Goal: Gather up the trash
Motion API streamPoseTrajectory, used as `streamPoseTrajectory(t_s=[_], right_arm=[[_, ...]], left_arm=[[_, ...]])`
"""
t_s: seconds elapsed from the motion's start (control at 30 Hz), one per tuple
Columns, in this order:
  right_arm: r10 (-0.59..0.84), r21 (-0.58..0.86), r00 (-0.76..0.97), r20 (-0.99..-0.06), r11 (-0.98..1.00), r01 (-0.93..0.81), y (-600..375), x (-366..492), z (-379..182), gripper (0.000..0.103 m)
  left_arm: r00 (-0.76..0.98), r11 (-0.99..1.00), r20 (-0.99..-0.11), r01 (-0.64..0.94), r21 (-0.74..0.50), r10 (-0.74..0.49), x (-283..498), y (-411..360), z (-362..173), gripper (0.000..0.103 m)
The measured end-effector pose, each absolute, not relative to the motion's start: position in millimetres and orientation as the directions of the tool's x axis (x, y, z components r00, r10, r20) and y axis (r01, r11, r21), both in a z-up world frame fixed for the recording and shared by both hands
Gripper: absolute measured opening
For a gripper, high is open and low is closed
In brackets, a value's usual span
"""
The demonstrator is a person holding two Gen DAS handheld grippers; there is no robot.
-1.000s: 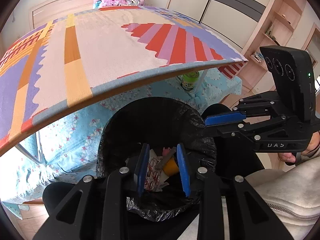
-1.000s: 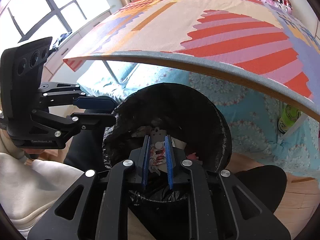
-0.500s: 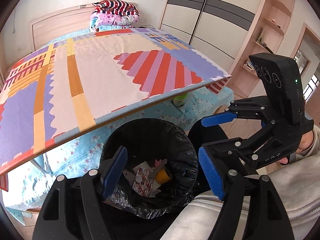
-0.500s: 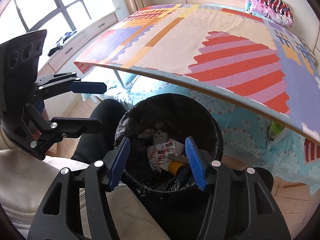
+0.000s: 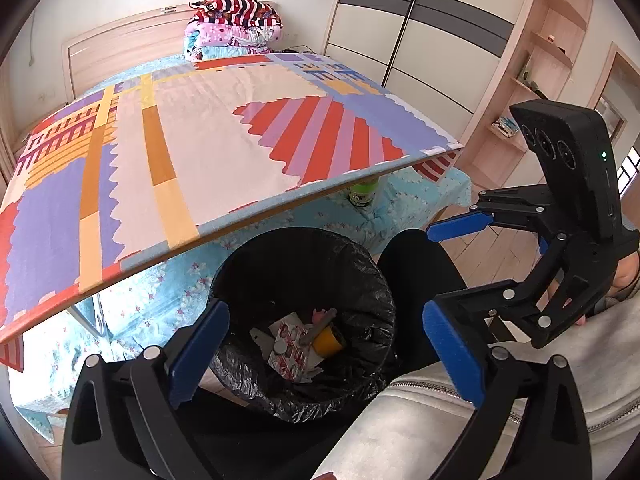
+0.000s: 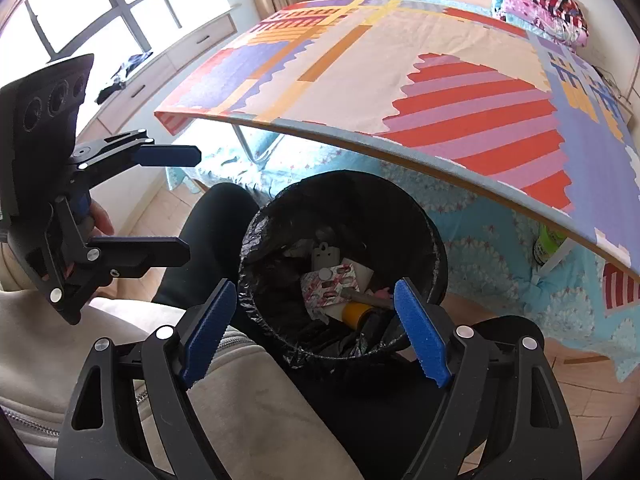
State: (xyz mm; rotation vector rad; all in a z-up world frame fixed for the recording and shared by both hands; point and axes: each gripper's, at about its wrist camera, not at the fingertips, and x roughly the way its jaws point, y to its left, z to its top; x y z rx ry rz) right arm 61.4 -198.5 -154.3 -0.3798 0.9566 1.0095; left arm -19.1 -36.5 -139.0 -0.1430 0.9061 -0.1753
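Observation:
A black-lined trash bin [image 5: 360, 276] [image 6: 424, 232] stands between the person's knees under the table edge. Inside lie a red-and-white pill blister pack [image 5: 290, 344] [image 6: 332, 284], a yellow cap [image 5: 328, 342] [image 6: 354, 312] and other scraps. My left gripper [image 5: 324, 348] is open and empty above the bin; it also shows at the left of the right wrist view [image 6: 180, 200]. My right gripper [image 6: 312, 330] is open and empty above the bin's near rim; it also shows at the right of the left wrist view [image 5: 444, 272].
A table with a colourful patterned cloth [image 5: 224, 148] [image 6: 400, 72] overhangs the bin. A green bottle [image 5: 362, 194] [image 6: 548, 244] stands on the blue bedding beneath it. Folded blankets [image 5: 234, 28] lie at the far end. A wardrobe [image 5: 420, 32] and shelves are at the right.
Both grippers opened, letting the trash fall into the bin, and have pulled up and back from it. The blister pack now lies loose in the bin.

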Motion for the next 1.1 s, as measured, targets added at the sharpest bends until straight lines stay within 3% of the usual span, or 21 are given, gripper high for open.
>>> streamPoseTrajectory(t_s=[1.1], right_arm=[[0.548,0.125,0.194,-0.814,0.492,-0.862,-197.6,56.6,-146.5,0.081]], left_arm=[[0.604,0.972,-0.764,0.086,-0.221,-0.227,-19.2,-35.2,-138.6,0.094]])
